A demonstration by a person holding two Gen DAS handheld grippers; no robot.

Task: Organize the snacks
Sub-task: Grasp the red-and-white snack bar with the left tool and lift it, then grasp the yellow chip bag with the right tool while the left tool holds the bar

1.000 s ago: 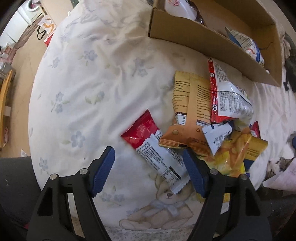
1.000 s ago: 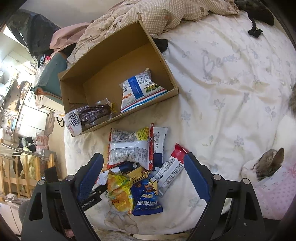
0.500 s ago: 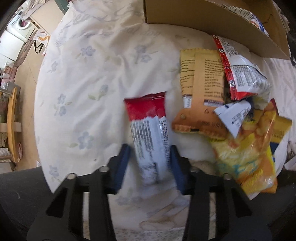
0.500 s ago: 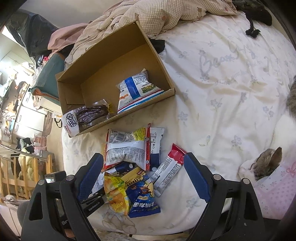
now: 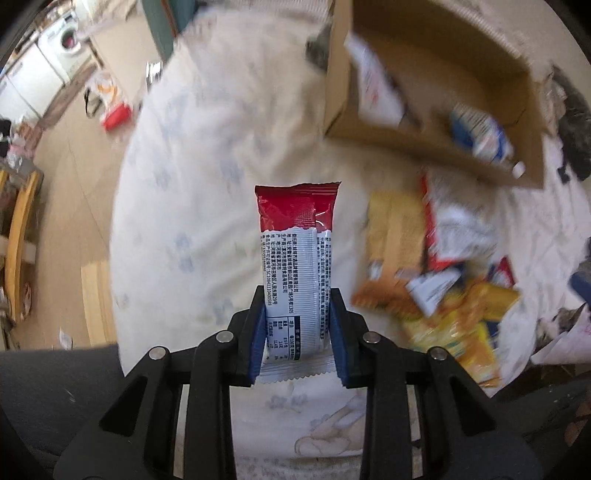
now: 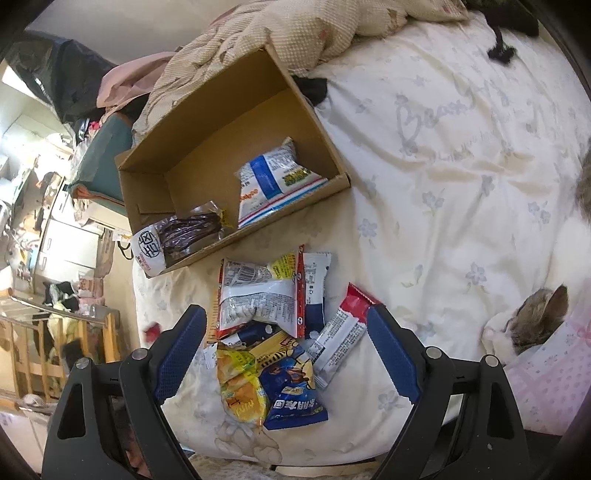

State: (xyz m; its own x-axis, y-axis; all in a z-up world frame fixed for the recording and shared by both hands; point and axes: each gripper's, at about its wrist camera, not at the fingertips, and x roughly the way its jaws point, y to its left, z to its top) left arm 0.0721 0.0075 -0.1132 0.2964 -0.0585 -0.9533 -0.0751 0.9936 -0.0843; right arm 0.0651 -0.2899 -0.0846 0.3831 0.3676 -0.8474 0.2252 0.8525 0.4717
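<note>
My left gripper [image 5: 297, 326] is shut on a red and white snack bar [image 5: 297, 254] and holds it up above the bed. The cardboard box [image 5: 436, 147] lies at the upper right with a blue and white bag [image 5: 480, 138] in it. The snack pile [image 5: 436, 273] lies to the right. My right gripper [image 6: 288, 354] is open and empty above the pile [image 6: 273, 332]. A second red and white bar [image 6: 341, 338] lies by its right finger. The box [image 6: 177, 155] holds a blue and white bag [image 6: 275, 184] and a dark snack bag [image 6: 181, 236].
A cat [image 6: 535, 321] lies at the right on the floral bedsheet [image 6: 461, 147]. A rumpled quilt [image 6: 295, 33] sits behind the box. The bed's edge drops to the floor [image 5: 66, 177] at the left, with wooden furniture [image 5: 18, 236] and a washing machine [image 5: 66, 40] beyond.
My left gripper closed on the red and white bar and lifted it off the bed. My right gripper stayed open and barely shifted.
</note>
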